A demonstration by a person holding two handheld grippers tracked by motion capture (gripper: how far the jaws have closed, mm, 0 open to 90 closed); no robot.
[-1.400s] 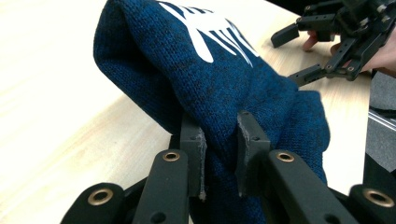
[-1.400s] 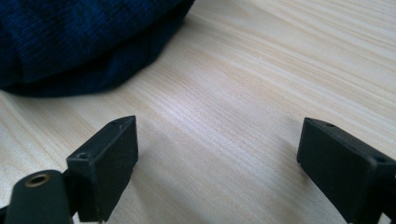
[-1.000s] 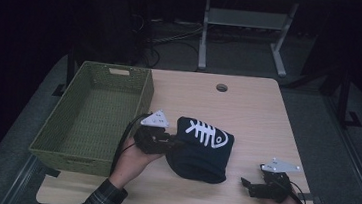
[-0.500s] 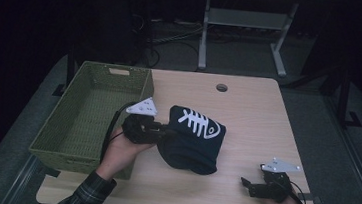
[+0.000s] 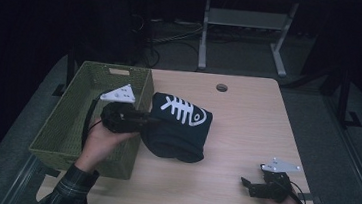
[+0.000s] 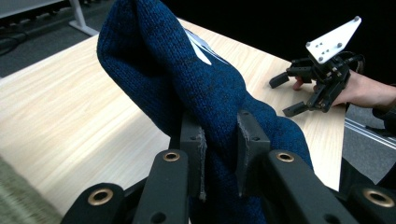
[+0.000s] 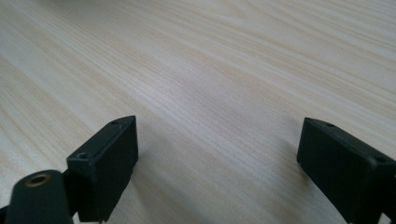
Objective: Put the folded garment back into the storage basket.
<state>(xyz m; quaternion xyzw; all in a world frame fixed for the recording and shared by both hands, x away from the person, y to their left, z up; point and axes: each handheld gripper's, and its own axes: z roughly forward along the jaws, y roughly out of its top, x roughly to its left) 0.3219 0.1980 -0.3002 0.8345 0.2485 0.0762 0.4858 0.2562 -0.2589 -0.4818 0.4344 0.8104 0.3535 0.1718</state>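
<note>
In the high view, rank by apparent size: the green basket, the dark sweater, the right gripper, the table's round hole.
1. green basket
2. dark sweater
3. right gripper
4. round hole

Light wooden rectangular table (image 5: 247, 118), centre of the high view, its grain running lengthwise; in both gripper views the same pale surface spreads across the frame. Small round dark cable hole (image 5: 221, 88), set in the tabletop near its far edge, middle of the frame. White metal frame with two splayed legs and a crossbar (image 5: 244, 19), upper centre. Black cables (image 5: 175, 41) lie looped on the floor, just left of that frame. Grey floor (image 5: 312, 124) borders the table at right.
</note>
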